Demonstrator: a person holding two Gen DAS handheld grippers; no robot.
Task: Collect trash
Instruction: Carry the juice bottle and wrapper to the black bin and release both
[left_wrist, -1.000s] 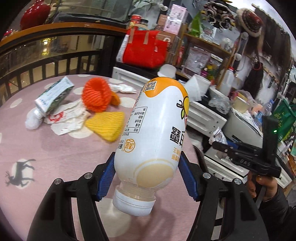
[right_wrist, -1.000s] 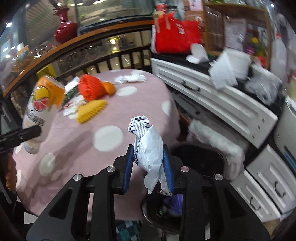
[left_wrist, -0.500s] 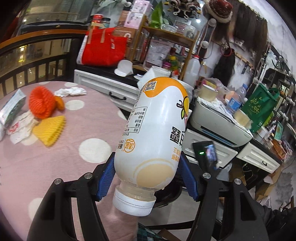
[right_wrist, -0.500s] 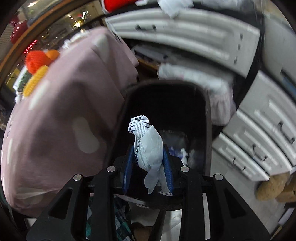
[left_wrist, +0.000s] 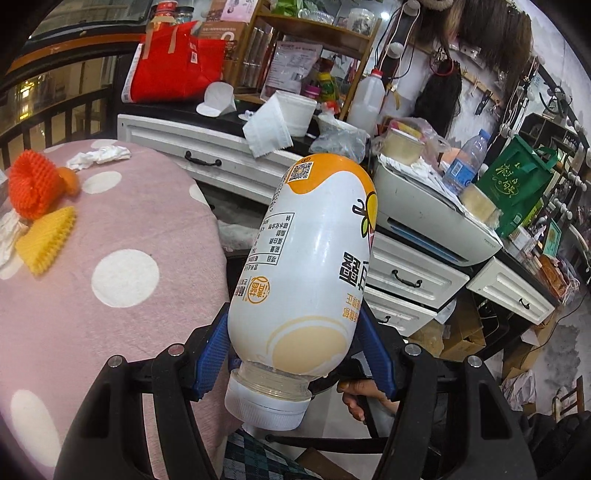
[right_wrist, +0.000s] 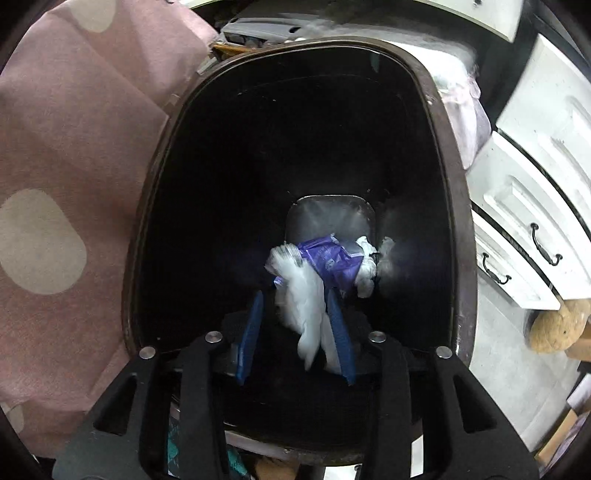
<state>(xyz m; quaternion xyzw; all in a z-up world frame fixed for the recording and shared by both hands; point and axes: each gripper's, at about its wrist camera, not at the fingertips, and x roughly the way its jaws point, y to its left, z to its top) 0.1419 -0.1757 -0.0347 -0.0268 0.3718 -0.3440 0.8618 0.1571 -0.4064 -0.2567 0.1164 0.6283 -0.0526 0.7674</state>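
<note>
A white and orange drink bottle is held cap-down, my left gripper shut on its lower body beside the pink dotted table. My right gripper points down into a black trash bin, and its jaws are opening. A blurred white crumpled wrapper hangs between them, clear of the left pad and beside the right one. A purple wrapper and white scraps lie on the bin's bottom. On the table remain an orange foam net, a yellow foam net and a crumpled tissue.
White drawer units stand right behind the bin, also seen as drawers in the right wrist view. The pink tablecloth hangs against the bin's left side. A hand shows below the bottle. Cardboard boxes lie on the floor.
My right gripper swung off the table and down into the bin, and its jaws have spread, loosening the white wrapper. The left gripper carried the bottle rightwards, away from the table's middle.
</note>
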